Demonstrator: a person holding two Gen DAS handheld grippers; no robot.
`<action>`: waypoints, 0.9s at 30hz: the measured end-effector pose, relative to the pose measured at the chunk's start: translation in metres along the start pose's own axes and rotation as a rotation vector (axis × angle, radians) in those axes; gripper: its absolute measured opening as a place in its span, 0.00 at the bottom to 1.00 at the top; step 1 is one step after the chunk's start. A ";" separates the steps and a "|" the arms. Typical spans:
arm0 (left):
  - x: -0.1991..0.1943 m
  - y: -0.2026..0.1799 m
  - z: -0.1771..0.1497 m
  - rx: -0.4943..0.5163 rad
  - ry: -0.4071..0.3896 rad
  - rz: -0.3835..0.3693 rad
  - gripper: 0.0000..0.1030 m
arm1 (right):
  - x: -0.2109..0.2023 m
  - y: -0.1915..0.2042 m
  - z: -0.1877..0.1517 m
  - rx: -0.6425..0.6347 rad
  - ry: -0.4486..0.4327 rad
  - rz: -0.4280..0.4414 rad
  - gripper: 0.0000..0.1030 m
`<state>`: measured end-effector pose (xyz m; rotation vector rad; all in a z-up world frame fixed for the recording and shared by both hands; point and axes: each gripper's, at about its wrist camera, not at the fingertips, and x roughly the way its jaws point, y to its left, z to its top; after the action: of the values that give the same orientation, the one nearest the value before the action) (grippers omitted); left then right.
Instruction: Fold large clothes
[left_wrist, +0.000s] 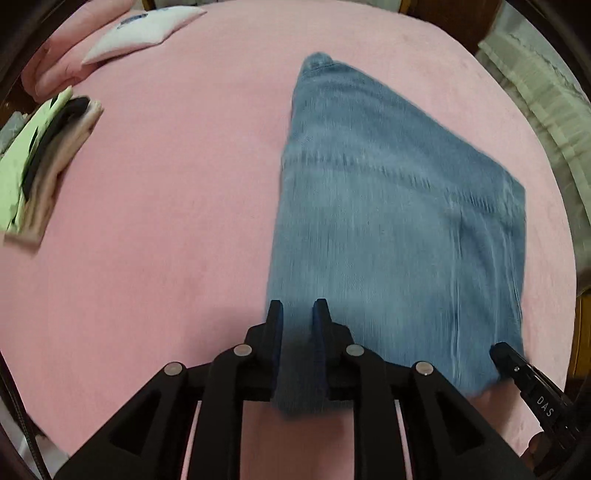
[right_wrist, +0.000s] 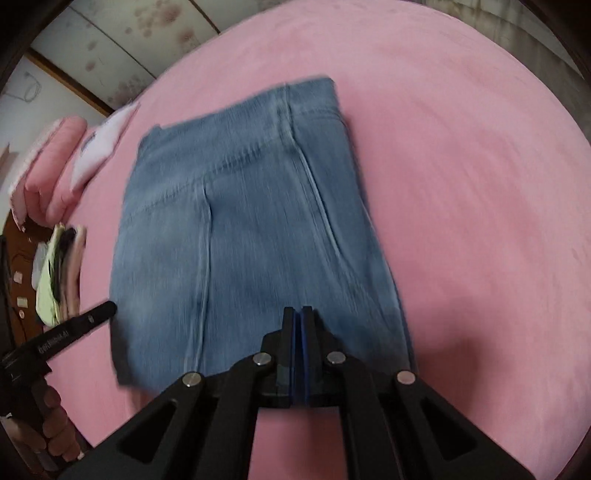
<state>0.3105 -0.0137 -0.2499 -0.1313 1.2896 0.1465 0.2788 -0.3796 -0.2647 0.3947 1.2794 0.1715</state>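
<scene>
Folded light-blue jeans (left_wrist: 388, 221) (right_wrist: 258, 221) lie flat on the pink bed sheet (left_wrist: 166, 221) (right_wrist: 480, 221). My left gripper (left_wrist: 297, 306) is at their near left corner; a thick fold of denim fills the narrow gap between its pads. My right gripper (right_wrist: 297, 312) sits over the near edge with its blue pads pressed together, and a sliver of denim shows in the jaws. In the left wrist view the right gripper (left_wrist: 498, 350) touches the near right corner. The right wrist view has the left gripper (right_wrist: 109, 307) at the jeans' left edge. Both pictures are motion-blurred.
A stack of folded clothes (left_wrist: 40, 166) (right_wrist: 59, 273) lies at the bed's left side. Farther back are a rolled pink quilt (left_wrist: 66, 48) (right_wrist: 55, 158) and a white pillow (left_wrist: 144, 29). A pale blanket (left_wrist: 546, 92) hangs past the right edge. A hand (right_wrist: 51, 417) grips the left tool.
</scene>
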 end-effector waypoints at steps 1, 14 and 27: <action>-0.002 -0.002 -0.005 0.010 0.007 0.008 0.14 | -0.004 -0.001 -0.005 0.006 0.005 0.000 0.02; -0.060 -0.022 -0.073 0.026 0.137 0.087 0.58 | -0.056 0.033 -0.050 -0.101 0.164 -0.084 0.12; -0.109 -0.027 -0.055 0.039 0.098 0.112 0.78 | -0.089 0.066 -0.028 -0.179 0.121 -0.108 0.65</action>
<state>0.2339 -0.0539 -0.1597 -0.0327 1.3975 0.2126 0.2325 -0.3435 -0.1670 0.1635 1.3885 0.2195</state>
